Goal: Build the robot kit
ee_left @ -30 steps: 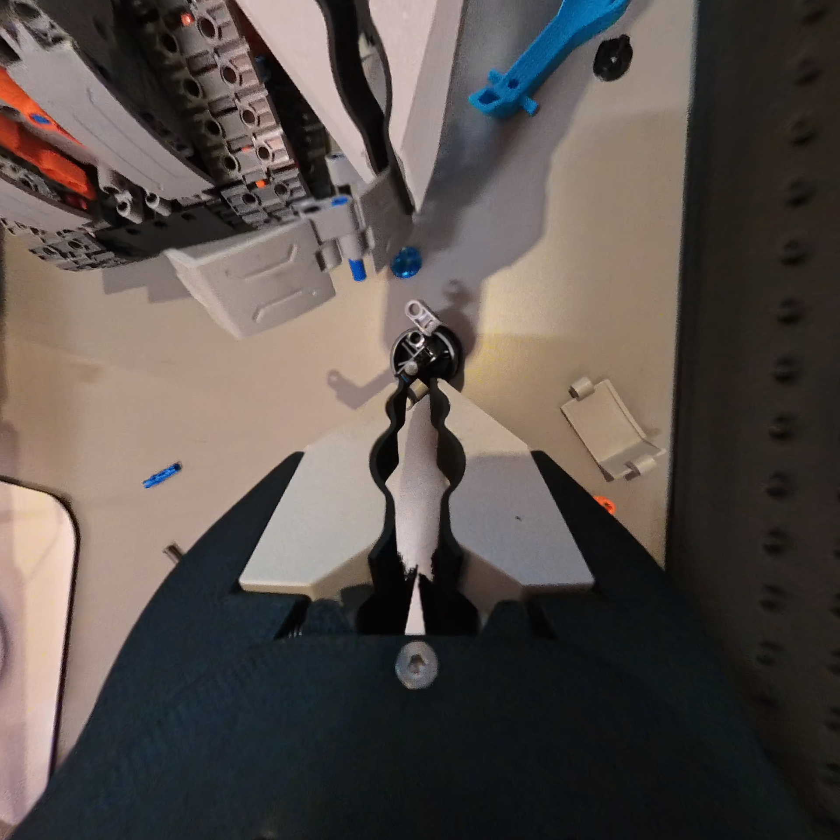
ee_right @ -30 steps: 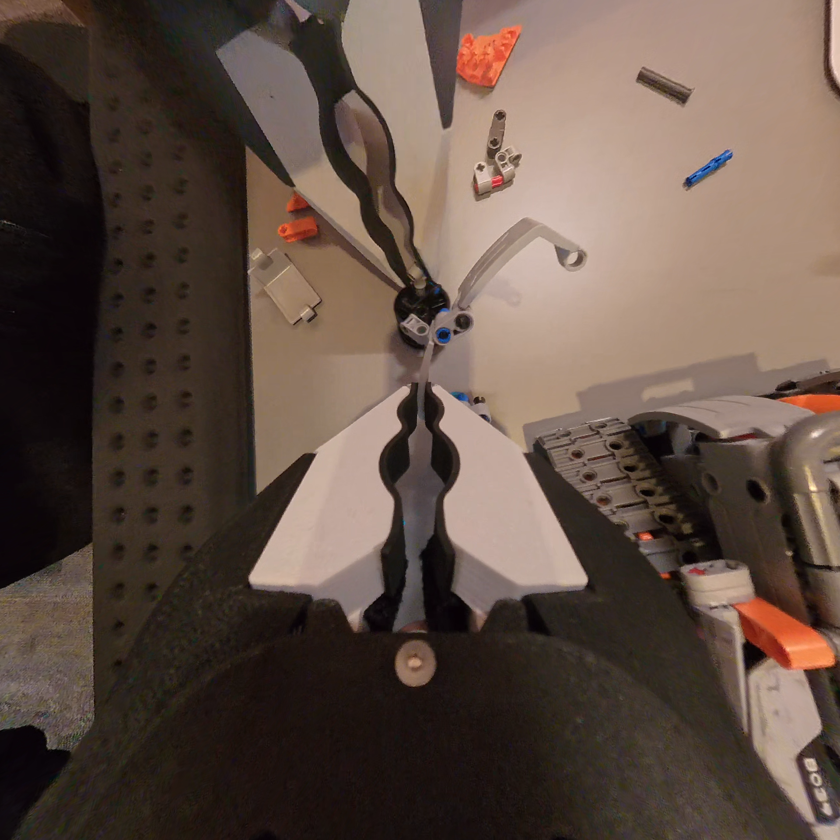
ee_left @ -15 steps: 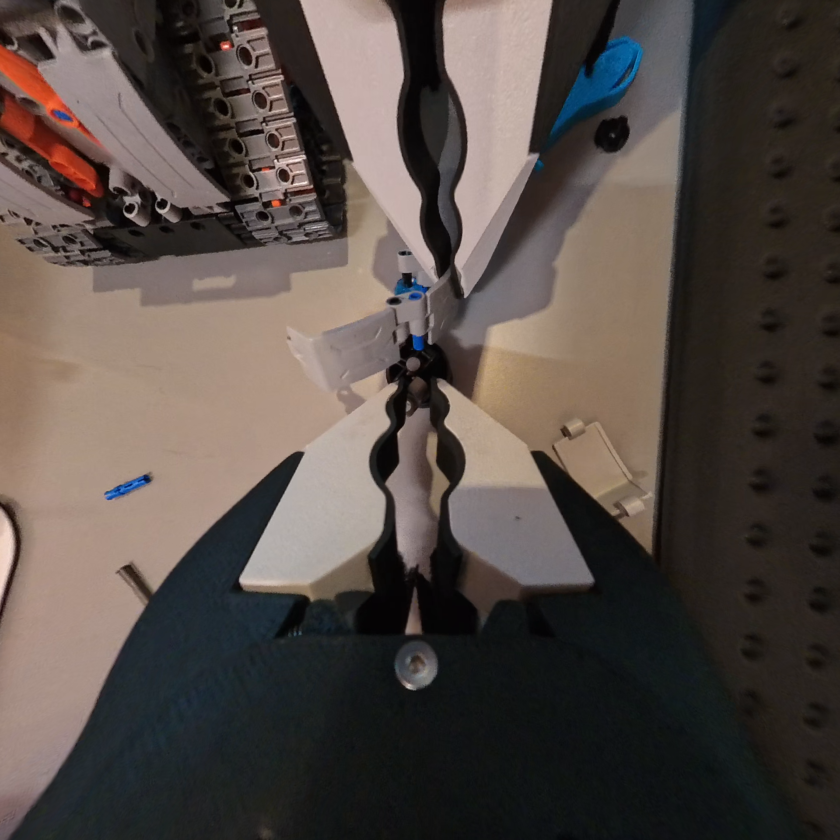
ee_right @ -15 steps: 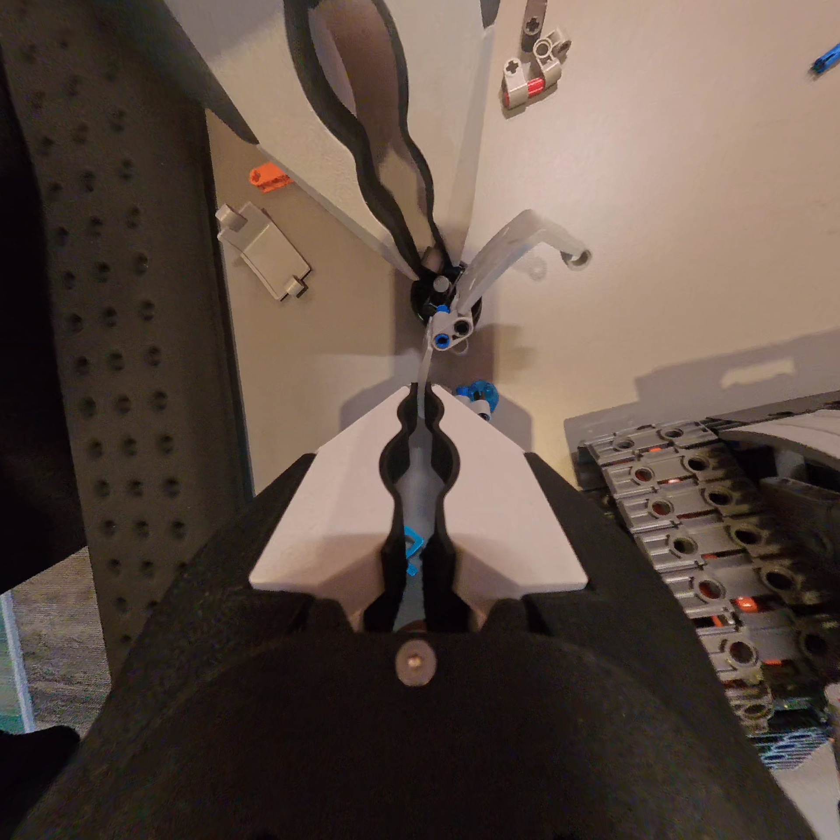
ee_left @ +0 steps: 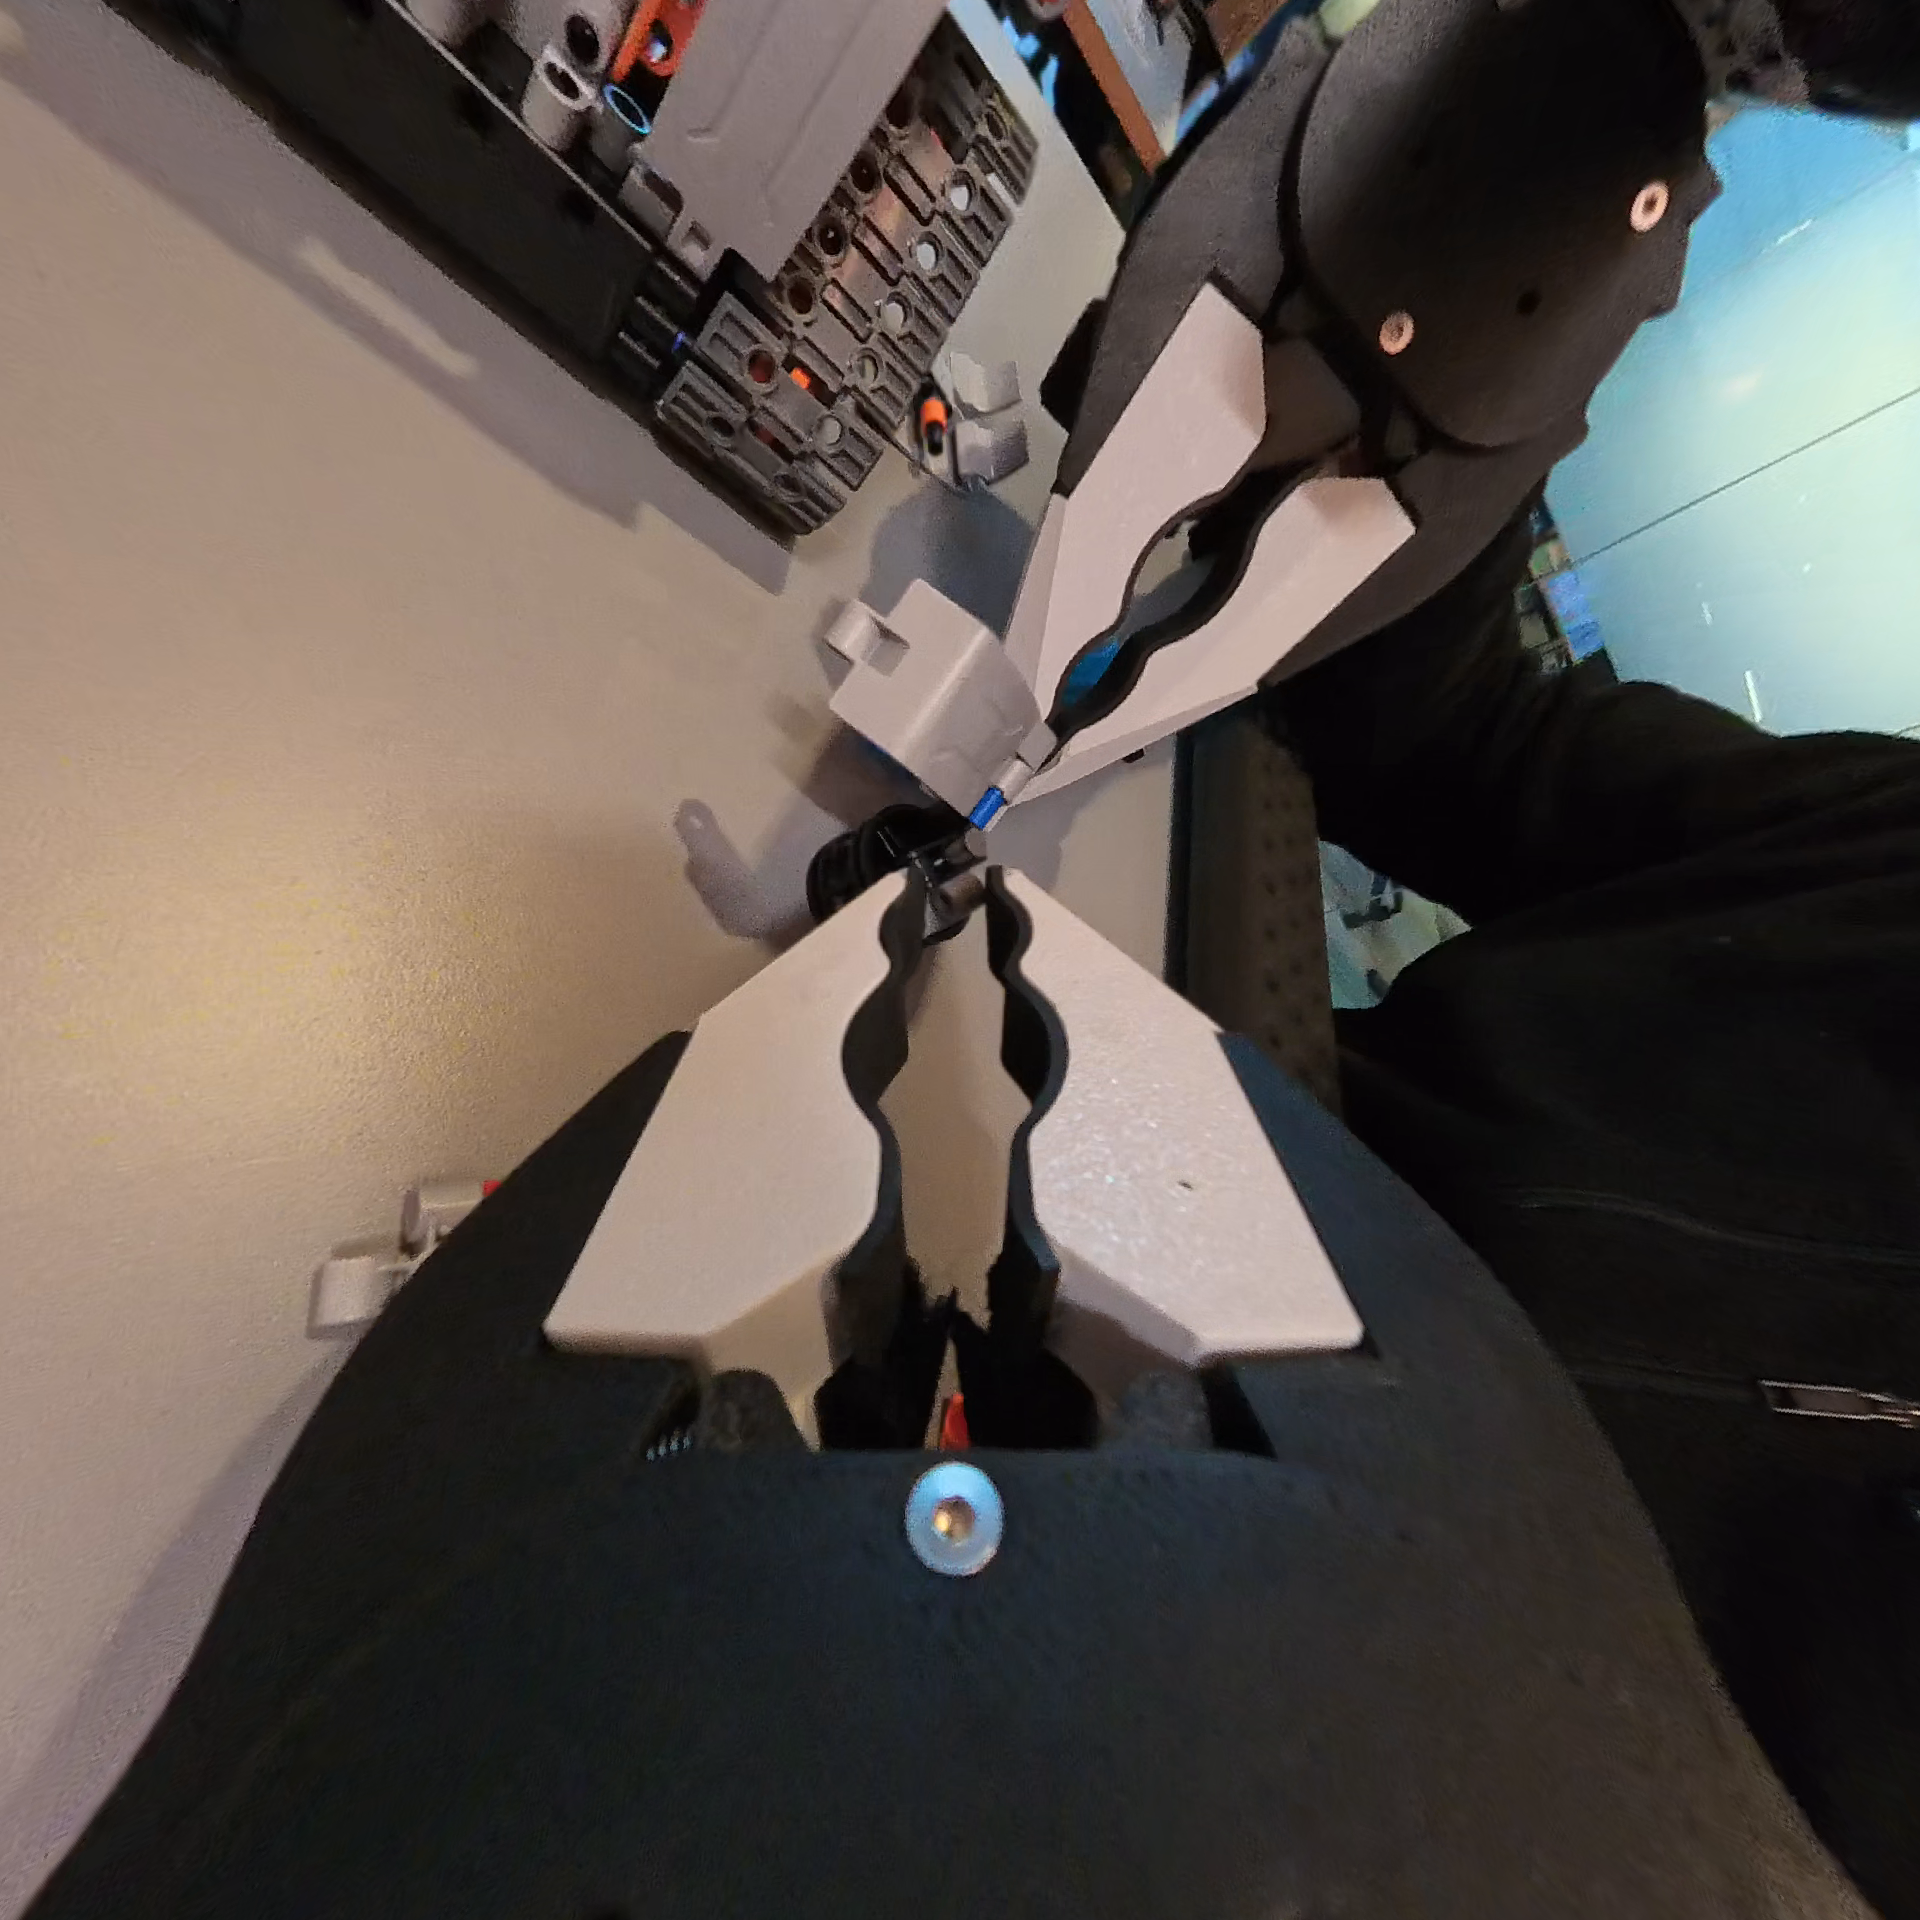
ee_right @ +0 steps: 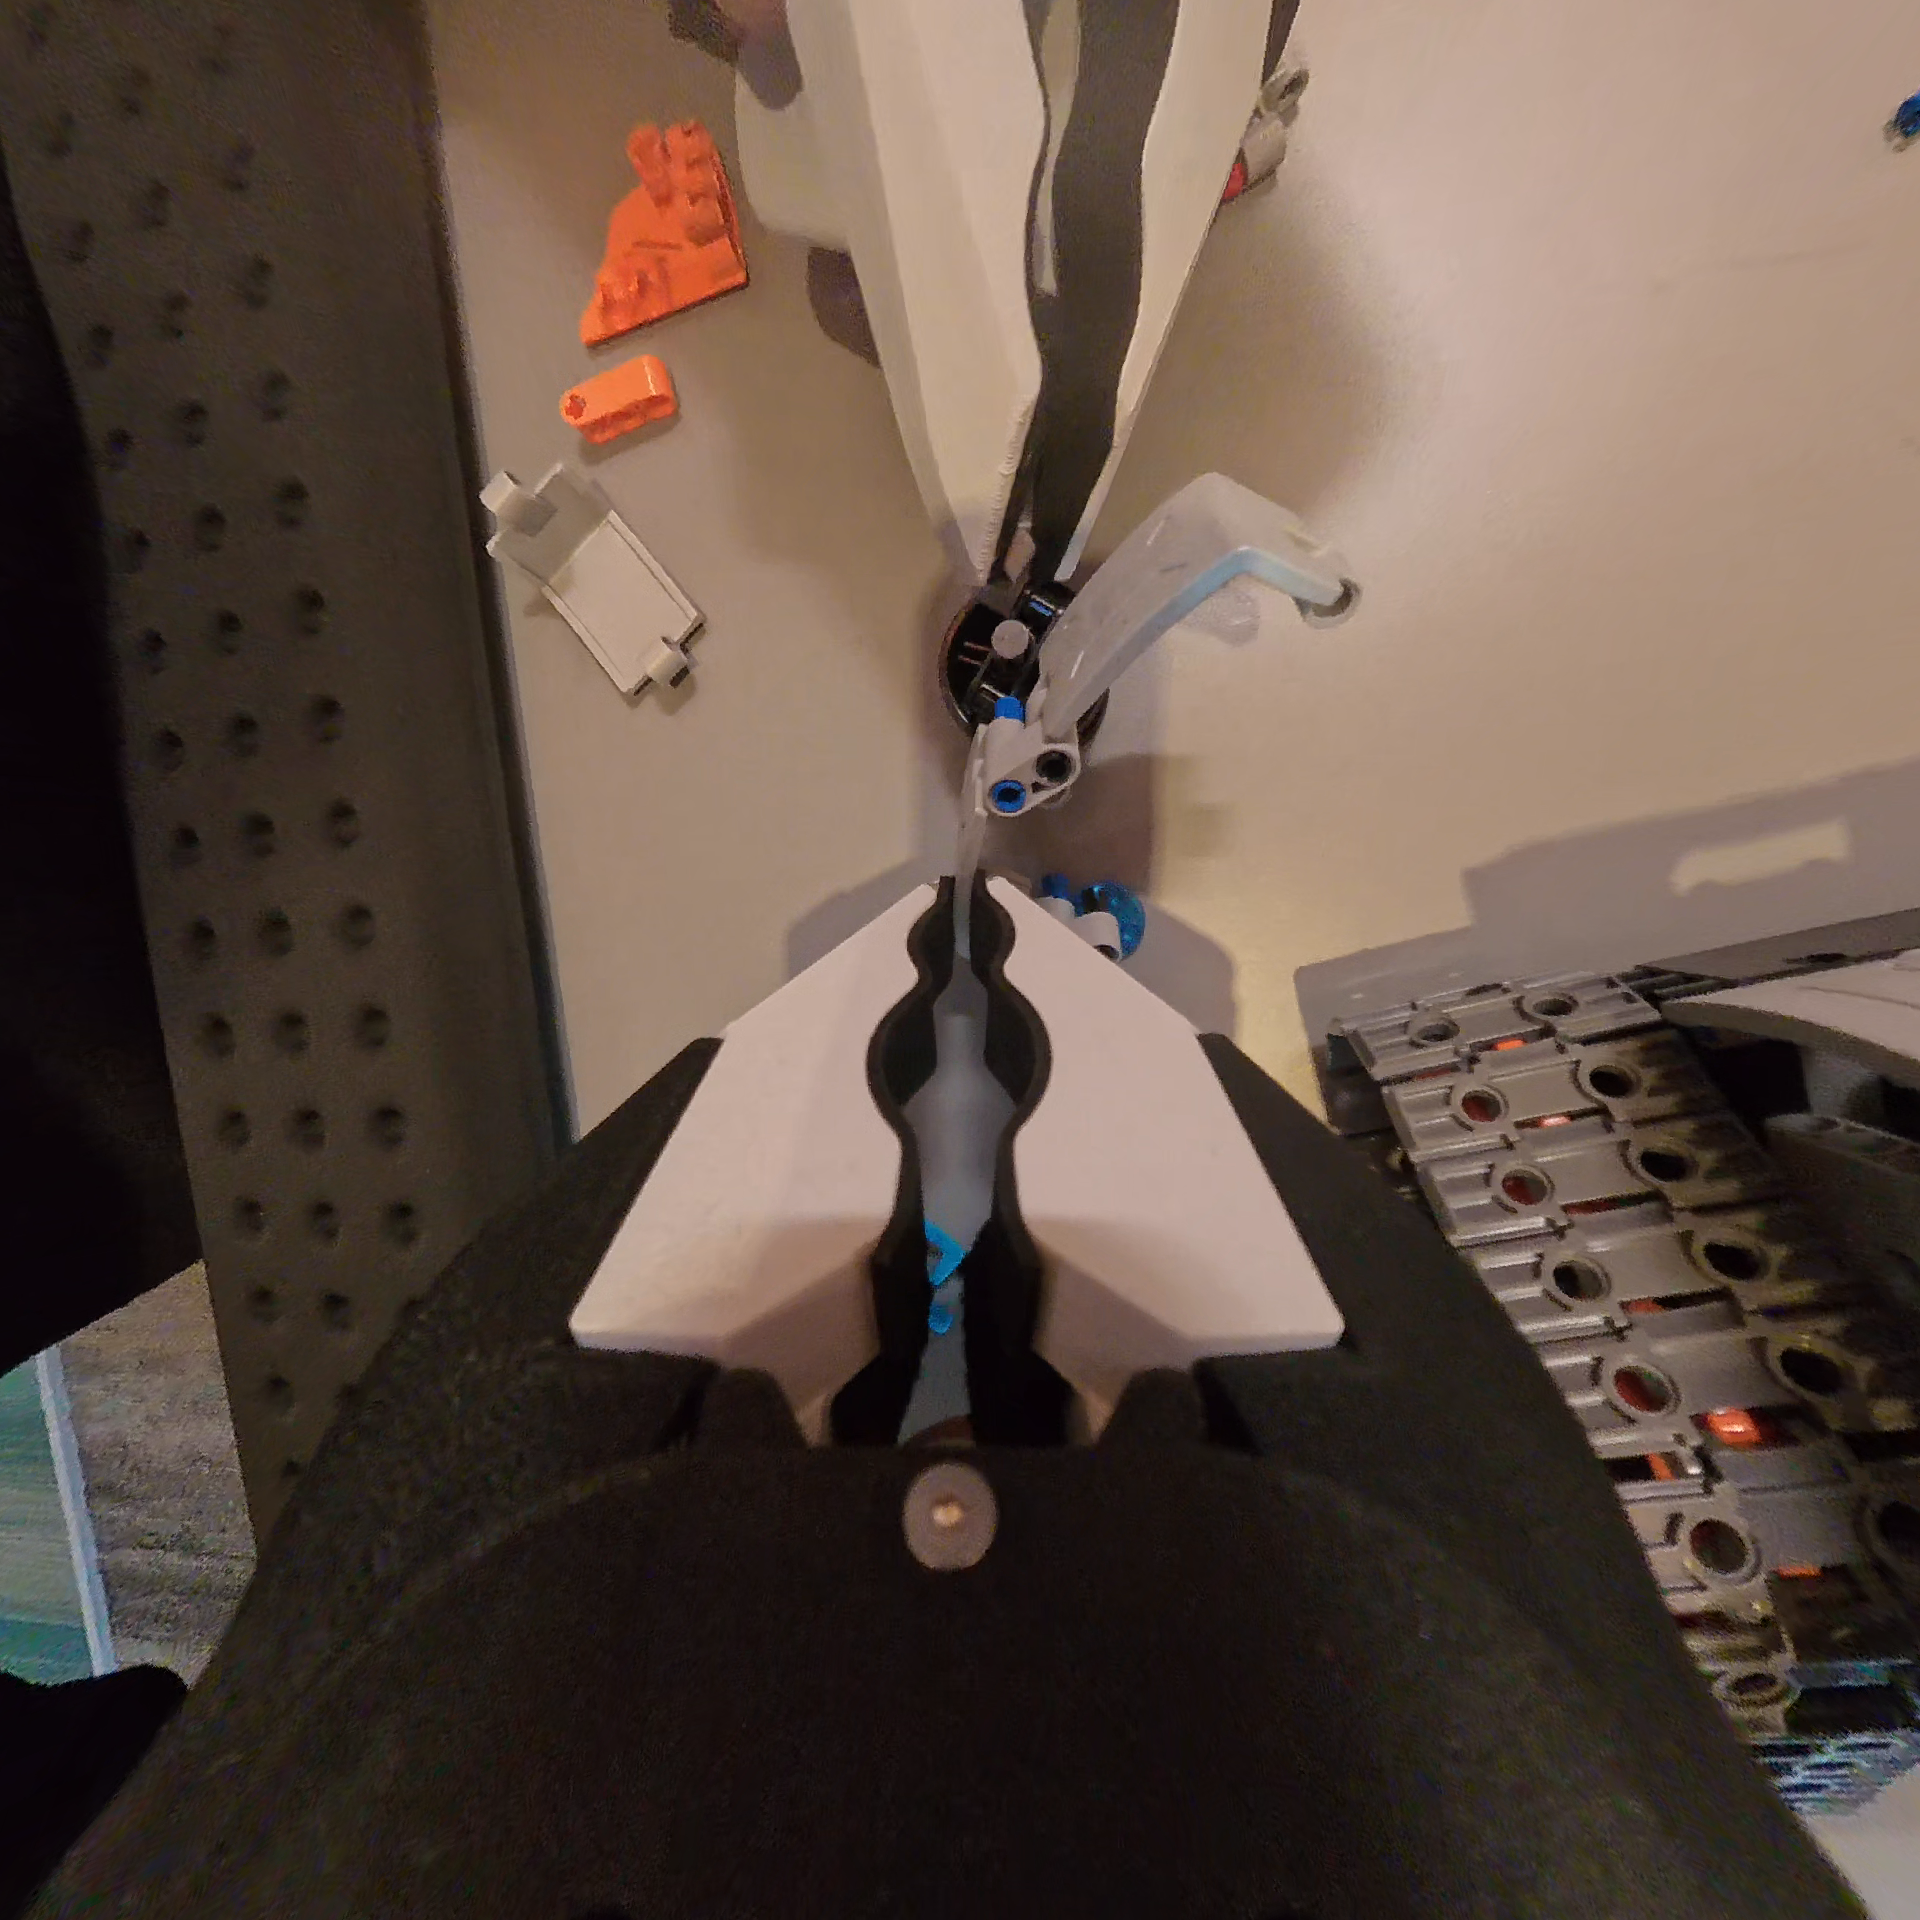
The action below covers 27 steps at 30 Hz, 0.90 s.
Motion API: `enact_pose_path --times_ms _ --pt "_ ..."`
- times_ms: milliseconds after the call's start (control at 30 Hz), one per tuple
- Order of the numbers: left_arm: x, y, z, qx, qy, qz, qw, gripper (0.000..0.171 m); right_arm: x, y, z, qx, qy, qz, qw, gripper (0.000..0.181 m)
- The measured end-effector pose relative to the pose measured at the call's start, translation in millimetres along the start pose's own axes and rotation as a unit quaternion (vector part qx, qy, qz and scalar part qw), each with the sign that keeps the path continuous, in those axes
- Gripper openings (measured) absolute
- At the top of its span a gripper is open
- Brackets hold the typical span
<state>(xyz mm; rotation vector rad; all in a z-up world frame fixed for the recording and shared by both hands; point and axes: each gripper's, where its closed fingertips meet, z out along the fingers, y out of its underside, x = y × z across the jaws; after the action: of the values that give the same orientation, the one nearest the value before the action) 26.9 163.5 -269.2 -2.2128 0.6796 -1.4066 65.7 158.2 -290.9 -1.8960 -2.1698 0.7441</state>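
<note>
My left gripper (ee_left: 948, 883) is shut on a small black round piece (ee_left: 868, 862) with a grey pin, held above the beige table. It comes in from the top of the right wrist view (ee_right: 1029, 577), with the black round piece (ee_right: 982, 665) at its tips. My right gripper (ee_right: 966, 894) is shut on the thin edge of a grey curved panel (ee_right: 1132, 613) that carries a grey connector with blue pins (ee_right: 1023, 769). The connector touches the black round piece. In the left wrist view the right gripper (ee_left: 1039, 743) holds the grey panel (ee_left: 935, 686), its blue pin (ee_left: 987, 805) at the black piece.
A grey tracked brick model (ee_right: 1558, 1143) lies at the right, also in the left wrist view (ee_left: 831, 343). Loose orange pieces (ee_right: 665, 239), a flat grey panel (ee_right: 592, 582) and a blue round piece (ee_right: 1112, 909) lie on the table. A dark perforated post (ee_right: 260, 623) stands left. Some 5 cm of space lies between my two pairs of fingers.
Both grippers stay tip to tip with their pieces together. The left gripper has tilted, so the right gripper now comes in from the upper right. The right view has drawn closer.
</note>
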Motion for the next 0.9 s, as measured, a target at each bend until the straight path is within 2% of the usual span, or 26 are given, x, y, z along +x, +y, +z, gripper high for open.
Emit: enact_pose_path --times_ms 100,167,233,267,333,400,467,533,567,633,700,867,900 --pt "2 -4 -4 0.014 -0.003 0.016 1.0 0.013 1 -1 0 0.003 0.002 0.002 1.0 0.0" --pt "-3 -1 -7 0.006 -0.056 0.067 0.996 0.018 3 -1 -1 0.006 0.006 0.005 1.0 0.0" --pt "-6 -2 -12 -0.008 -0.128 0.156 0.979 0.018 3 -2 -1 0.009 0.004 0.006 1.0 0.0" --pt "-7 -4 -16 -0.018 -0.174 0.225 0.958 0.018 3 -2 -2 0.011 0.003 0.005 1.0 0.0" --pt "-1 -9 -19 -0.04 -0.238 0.374 0.895 0.018 2 -3 -1 0.01 0.002 0.004 1.0 0.0" --pt "4 -9 -17 -0.076 -0.284 0.517 0.804 0.016 2 -3 -1 0.01 0.002 0.004 1.0 0.0" --pt "7 -1 -11 -0.123 -0.294 0.609 0.726 0.013 3 -3 -1 0.011 0.003 0.004 1.0 0.0" --pt "2 3 -7 -0.158 -0.306 0.656 0.672 0.013 3 -3 -1 0.011 0.004 0.004 1.0 0.0" --pt "0 6 -5 -0.17 -0.302 0.665 0.661 0.013 3 -3 -1 0.011 0.004 0.004 1.0 0.0" --pt "-4 6 -3 -0.176 -0.299 0.659 0.667 0.017 2 -3 -1 0.013 0.002 0.004 1.0 0.0" --pt "-1 6 -3 -0.171 -0.288 0.658 0.675 0.012 3 -3 -1 0.013 0.003 0.004 1.0 0.0" --pt "-3 6 -2 -0.166 -0.295 0.656 0.675 0.013 3 -3 0 0.012 0.0 0.005 1.0 0.0" --pt "-4 6 -2 -0.162 -0.294 0.651 0.681 0.015 3 -3 0 0.013 0.0 0.006 1.0 0.0"
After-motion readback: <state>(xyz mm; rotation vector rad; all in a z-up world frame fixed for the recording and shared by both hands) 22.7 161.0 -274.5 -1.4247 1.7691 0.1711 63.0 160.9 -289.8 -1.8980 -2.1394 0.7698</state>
